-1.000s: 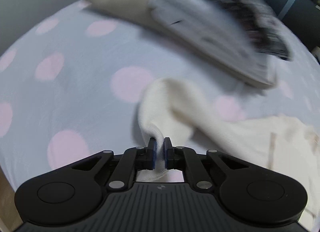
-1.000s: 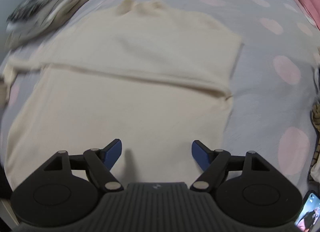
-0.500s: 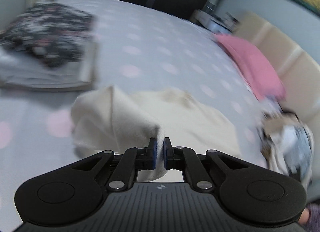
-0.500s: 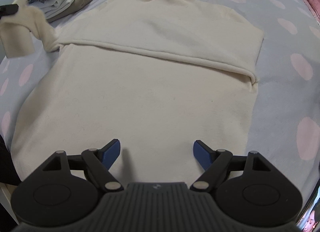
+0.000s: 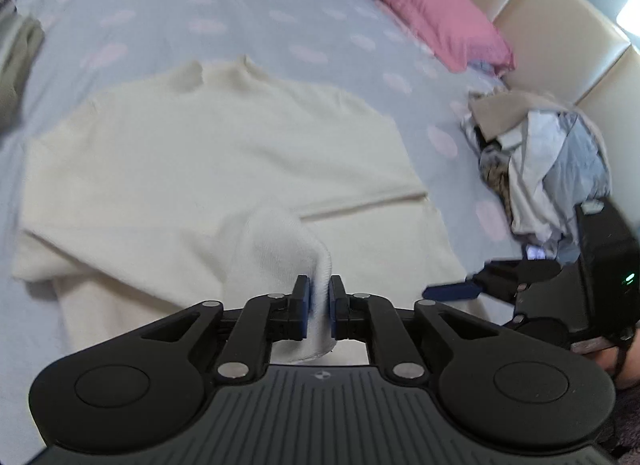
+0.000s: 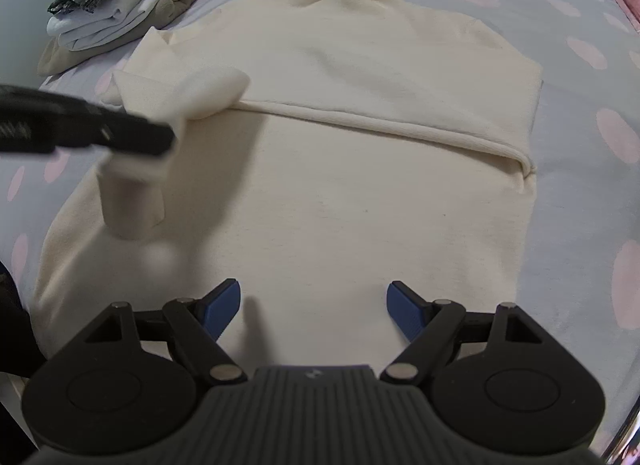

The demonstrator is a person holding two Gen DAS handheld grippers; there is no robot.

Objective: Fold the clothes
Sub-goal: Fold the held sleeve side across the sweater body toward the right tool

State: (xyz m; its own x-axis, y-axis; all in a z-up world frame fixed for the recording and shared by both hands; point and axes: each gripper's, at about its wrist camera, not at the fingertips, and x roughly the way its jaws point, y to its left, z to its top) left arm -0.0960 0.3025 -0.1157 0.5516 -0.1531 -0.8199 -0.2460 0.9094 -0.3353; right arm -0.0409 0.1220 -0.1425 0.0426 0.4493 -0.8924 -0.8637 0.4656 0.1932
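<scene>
Cream knit fills most of both views: the sweater (image 6: pixel 360 193) lies flat on the polka-dot bedsheet (image 6: pixel 580 77), its collar pointing away from me, and one sleeve is already folded across the chest.

At the far left of my right camera sits a stack of folded clothes (image 6: pixel 132 5), with a dark flowered piece on top; in my left camera only a blurred edge of it shows. Just below the stack, my left gripper (image 5: pixel 319 303) enters as a dark blur, so its shape is hard to read there. In its own camera it is clear: the blue pads (image 5: pixel 305 301) are pressed together on the cuff of the other sleeve (image 5: pixel 280 249), which hangs lifted above the body of the sweater. The very end of the cuff disappears behind the gripper.

My right gripper (image 6: pixel 313 307) hovers low over the bottom part of the sweater, its jaws spread wide and holding nothing. The hem under it is hidden by the gripper body.

Further right in the left camera, a loose pile of unfolded clothes (image 5: pixel 544 169) lies near a pink pillow (image 5: pixel 424 13) and the beige headboard (image 5: pixel 560 37). I cannot tell the single pieces in this pile apart.
</scene>
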